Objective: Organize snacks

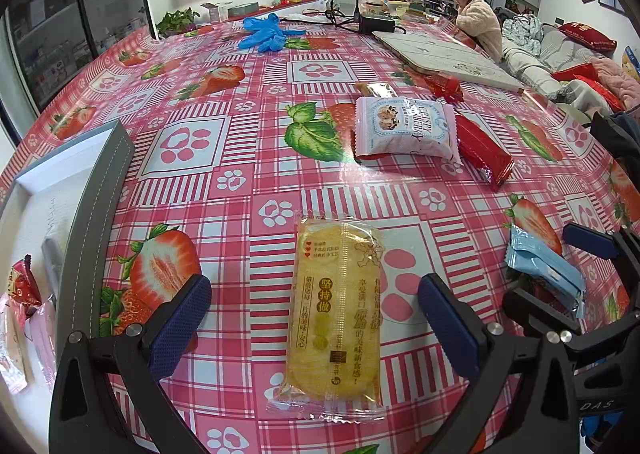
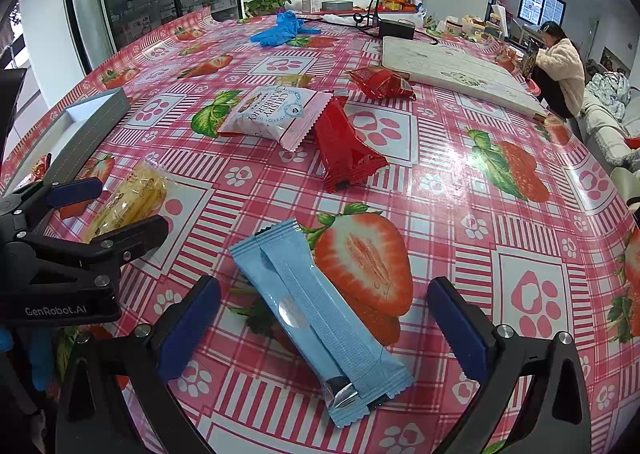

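Observation:
A yellow cracker packet point(image 1: 334, 314) lies flat on the strawberry tablecloth, between the spread fingers of my left gripper point(image 1: 316, 318), which is open and not touching it. A light blue snack bar point(image 2: 320, 318) lies between the fingers of my right gripper point(image 2: 324, 328), open as well. The same blue bar point(image 1: 544, 270) shows at the right of the left wrist view, the yellow packet point(image 2: 132, 200) at the left of the right one. Farther off lie a white cranberry packet point(image 1: 406, 126), a red packet point(image 1: 482, 150) and another red snack point(image 2: 380, 82).
A grey box point(image 1: 96, 190) with a white inside sits at the table's left edge, with small wrapped snacks point(image 1: 22, 290) in it. Blue gloves point(image 1: 264, 32), a white board point(image 1: 452, 58), a black adapter with cable point(image 1: 376, 24) lie at the far end. A person point(image 1: 480, 26) sits beyond the table.

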`<state>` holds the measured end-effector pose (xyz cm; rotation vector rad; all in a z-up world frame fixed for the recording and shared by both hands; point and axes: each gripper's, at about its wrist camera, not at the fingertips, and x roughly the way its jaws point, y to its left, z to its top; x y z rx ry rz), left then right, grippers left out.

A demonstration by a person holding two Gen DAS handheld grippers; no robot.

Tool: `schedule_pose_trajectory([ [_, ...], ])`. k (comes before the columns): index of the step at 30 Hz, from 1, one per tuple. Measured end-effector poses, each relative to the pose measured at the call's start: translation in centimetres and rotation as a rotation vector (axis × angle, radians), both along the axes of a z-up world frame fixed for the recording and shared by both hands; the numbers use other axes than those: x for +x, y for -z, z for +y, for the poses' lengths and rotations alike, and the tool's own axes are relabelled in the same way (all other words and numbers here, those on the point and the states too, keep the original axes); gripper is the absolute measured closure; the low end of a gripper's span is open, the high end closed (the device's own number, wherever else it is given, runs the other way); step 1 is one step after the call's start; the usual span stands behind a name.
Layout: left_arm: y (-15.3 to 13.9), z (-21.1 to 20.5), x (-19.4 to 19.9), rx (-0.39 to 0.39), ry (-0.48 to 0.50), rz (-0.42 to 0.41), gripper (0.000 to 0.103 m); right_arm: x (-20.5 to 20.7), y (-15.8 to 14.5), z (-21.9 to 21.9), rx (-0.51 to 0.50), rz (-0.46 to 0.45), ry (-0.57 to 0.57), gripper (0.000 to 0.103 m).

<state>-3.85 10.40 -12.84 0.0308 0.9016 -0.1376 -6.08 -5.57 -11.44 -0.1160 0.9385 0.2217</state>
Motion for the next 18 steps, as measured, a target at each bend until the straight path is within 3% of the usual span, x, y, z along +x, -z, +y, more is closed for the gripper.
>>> schedule_pose_trajectory([
  [18, 0.00, -0.01, -0.05, 0.000, 0.001, 0.000, 0.000, 0.43, -0.25, 0.21, -0.017, 0.040, -0.018, 0.000],
])
